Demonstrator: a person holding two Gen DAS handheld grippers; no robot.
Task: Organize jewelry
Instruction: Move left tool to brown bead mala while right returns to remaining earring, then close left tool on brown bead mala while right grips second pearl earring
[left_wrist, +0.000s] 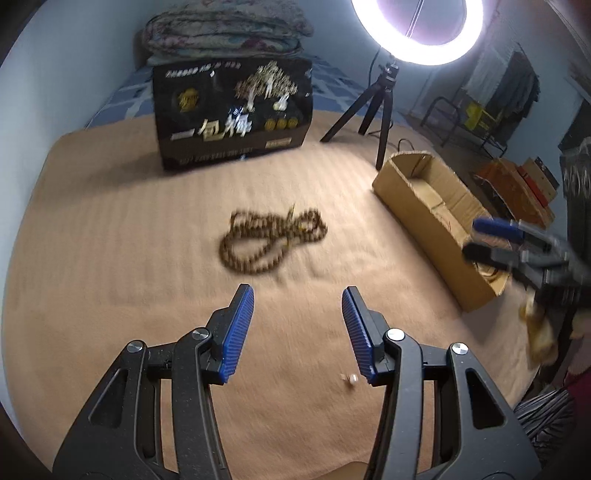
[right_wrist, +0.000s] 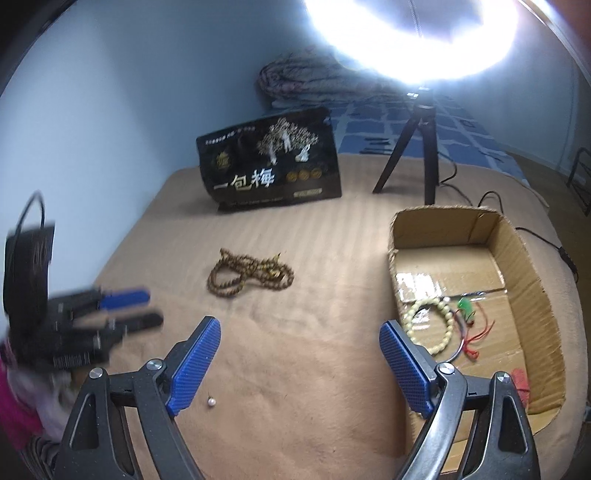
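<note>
Left gripper (left_wrist: 298, 295) spread wide, holding nothing; brown bead necklace (left_wrist: 272, 240) ahead of its fingertips on tan blanket (left_wrist: 110, 258); right gripper (right_wrist: 300, 329) likewise wide, gripping nothing; small pearl (right_wrist: 211, 403) between its fingers; cardboard box (right_wrist: 532, 280) to its right, pale bead bracelet (right_wrist: 430, 326) inside.

Bare blanket (right_wrist: 314, 369) between bead necklace (right_wrist: 251, 275) and cardboard box (right_wrist: 535, 288), apparently unobstructed.

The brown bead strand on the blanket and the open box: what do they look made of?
Brown bead strand: likely wood or seed beads, matte and dull brown, with no glassy glint; blur leaves it open. Open box: corrugated cardboard, raw matte brown, with fluting visible along its cut rim and glossy tape on its floor.
</note>
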